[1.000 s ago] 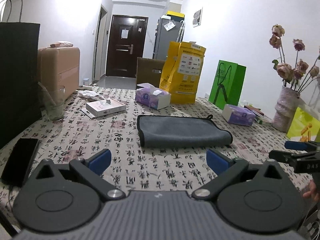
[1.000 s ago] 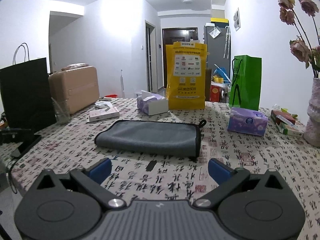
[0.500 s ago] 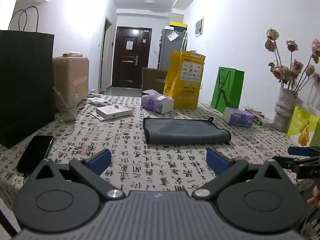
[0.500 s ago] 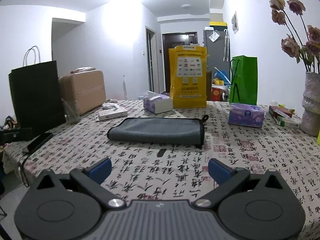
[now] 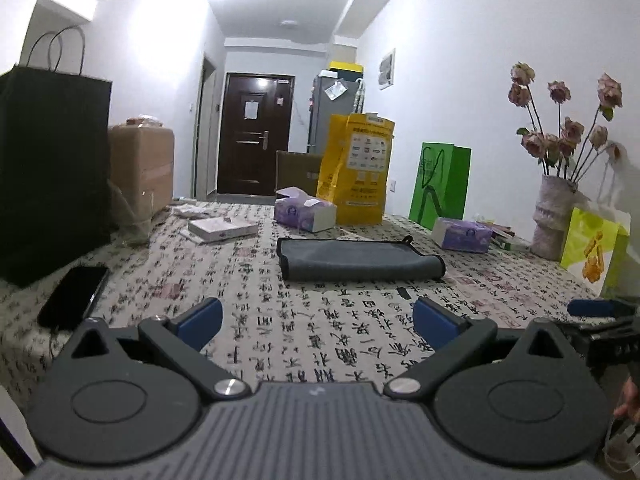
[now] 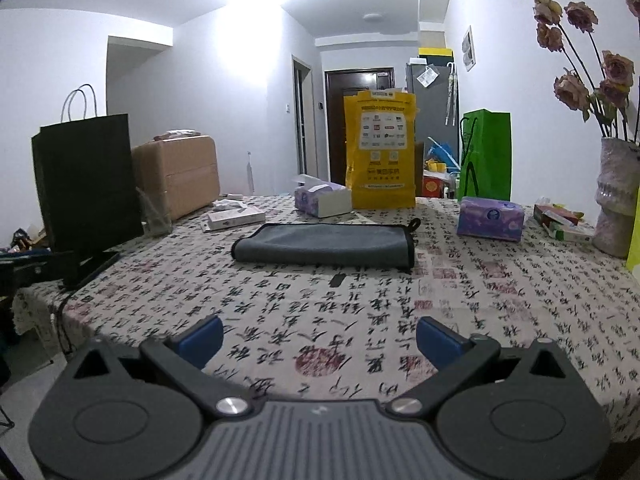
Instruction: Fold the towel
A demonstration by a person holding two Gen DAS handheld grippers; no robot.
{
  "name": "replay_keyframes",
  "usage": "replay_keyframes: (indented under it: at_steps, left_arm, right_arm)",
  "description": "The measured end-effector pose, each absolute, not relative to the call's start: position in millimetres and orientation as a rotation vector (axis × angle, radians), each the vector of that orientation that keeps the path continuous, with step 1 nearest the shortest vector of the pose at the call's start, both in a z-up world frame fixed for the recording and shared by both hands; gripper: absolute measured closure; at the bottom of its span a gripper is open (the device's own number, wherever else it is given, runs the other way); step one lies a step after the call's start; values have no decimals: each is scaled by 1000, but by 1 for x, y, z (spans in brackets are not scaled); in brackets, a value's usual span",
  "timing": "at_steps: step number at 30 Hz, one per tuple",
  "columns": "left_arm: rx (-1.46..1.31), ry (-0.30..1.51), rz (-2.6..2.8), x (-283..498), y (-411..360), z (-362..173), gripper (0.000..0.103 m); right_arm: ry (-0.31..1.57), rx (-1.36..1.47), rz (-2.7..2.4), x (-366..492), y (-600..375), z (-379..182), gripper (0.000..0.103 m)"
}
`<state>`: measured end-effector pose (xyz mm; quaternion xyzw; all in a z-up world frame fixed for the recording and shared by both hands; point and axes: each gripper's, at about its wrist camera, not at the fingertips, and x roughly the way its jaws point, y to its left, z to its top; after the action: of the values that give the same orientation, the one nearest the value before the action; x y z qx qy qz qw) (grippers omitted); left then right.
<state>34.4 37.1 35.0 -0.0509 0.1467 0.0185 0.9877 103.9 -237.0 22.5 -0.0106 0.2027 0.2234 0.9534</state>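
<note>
A grey towel [image 5: 360, 260] with black edging lies folded flat in the middle of the table; it also shows in the right wrist view [image 6: 326, 246]. My left gripper [image 5: 316, 320] is open and empty, low over the near edge of the table, well short of the towel. My right gripper [image 6: 318, 338] is open and empty, also back at the near edge. The right gripper also shows at the right edge of the left wrist view [image 5: 600, 312].
A patterned tablecloth covers the table [image 6: 400, 312]. A black phone [image 5: 74, 296] and black bag [image 5: 52, 176] are at left. Tissue boxes [image 5: 304, 214] [image 6: 490, 218], a yellow bag [image 6: 380, 156], green bag [image 6: 486, 156] and flower vase [image 5: 554, 216] stand behind and right.
Both grippers have drawn back and dropped lower toward the near table edge, so the towel looks farther away. The towel has not moved.
</note>
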Motion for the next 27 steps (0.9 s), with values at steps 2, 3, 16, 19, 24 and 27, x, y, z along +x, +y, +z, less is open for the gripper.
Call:
replay_keyframes:
  at_steps: [2,3,16,19,24,27]
  left_arm:
    - [-105,294,30,32,36,31,0]
    - [-103,292,28,30,34,30,0]
    - [-8,287,-3,-2,20,12,0]
    - [-24,289,0,-6,19,9,0]
    - [-56,279,27,-9,21,8,0]
    - [-74,289,34,-10,23,5,0]
  right_arm:
    - [409,-25,461,97,-236,21,0]
    - [405,-34,467,93,-235,19,0]
    - [399,-33,519,52,-231,0,0]
    - [410,-31,525,48,-230,-3,0]
    - [384,-31,529,40,-230,0,0]
    - [374,-28,523,38,-232,1,0]
